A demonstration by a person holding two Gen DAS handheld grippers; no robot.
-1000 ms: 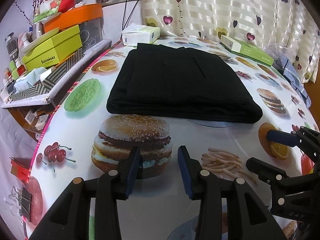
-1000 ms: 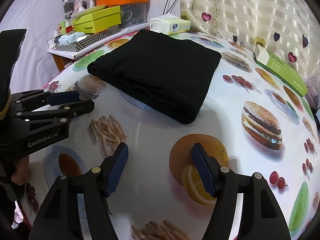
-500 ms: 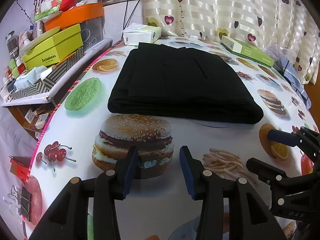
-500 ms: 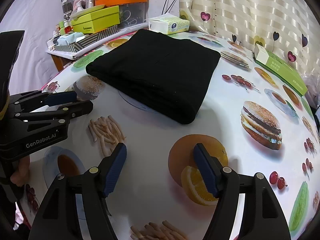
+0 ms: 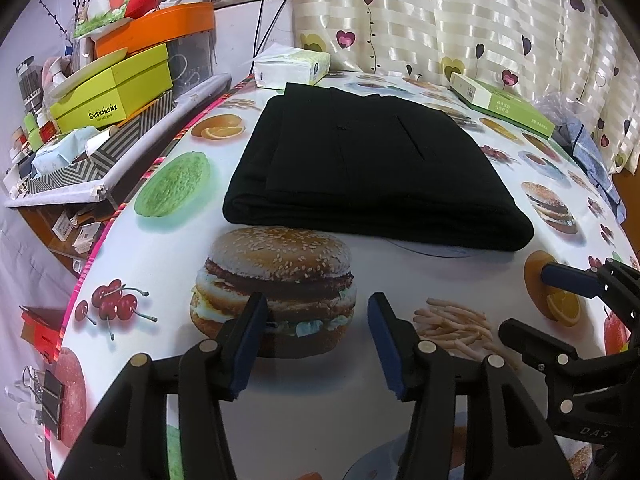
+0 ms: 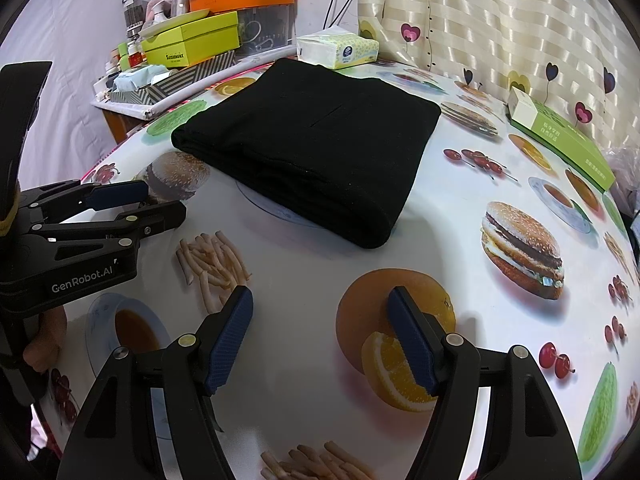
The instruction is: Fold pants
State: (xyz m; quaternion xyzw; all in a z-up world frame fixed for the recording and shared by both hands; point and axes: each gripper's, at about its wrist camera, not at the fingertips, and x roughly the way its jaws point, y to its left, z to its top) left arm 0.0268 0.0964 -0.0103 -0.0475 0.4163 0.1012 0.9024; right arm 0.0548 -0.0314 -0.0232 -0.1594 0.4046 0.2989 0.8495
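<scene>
1. Centrally, the black pants (image 5: 372,168) lie folded into a thick rectangle on the table (image 5: 160,264), whose cloth is printed with burgers, fries, cherries and oranges; both grippers are near its front edge but clear of it.
2. Left gripper (image 5: 316,320): jaws spread apart, nothing between them, hovering over a printed burger. Seen from the right wrist view, its body reads "GenRobot.AI".
3. Right gripper (image 6: 320,312): jaws likewise parted and empty, above a printed orange. In the left wrist view its body shows the letters "DAS"; the rest is cut off.
4. Yellow-green box (image 5: 116,92), on the cluttered shelf left of the table: label "SUISHANGNX", with a smaller line beneath, too small to read.
5. Tissue pack (image 6: 340,50), just beyond the far edge of the pants: round blue logo, text illegible.
6. Flat green box (image 6: 560,136), at the table's far right beside the heart-patterned curtain (image 5: 440,16): Chinese characters, too small to read.
</scene>
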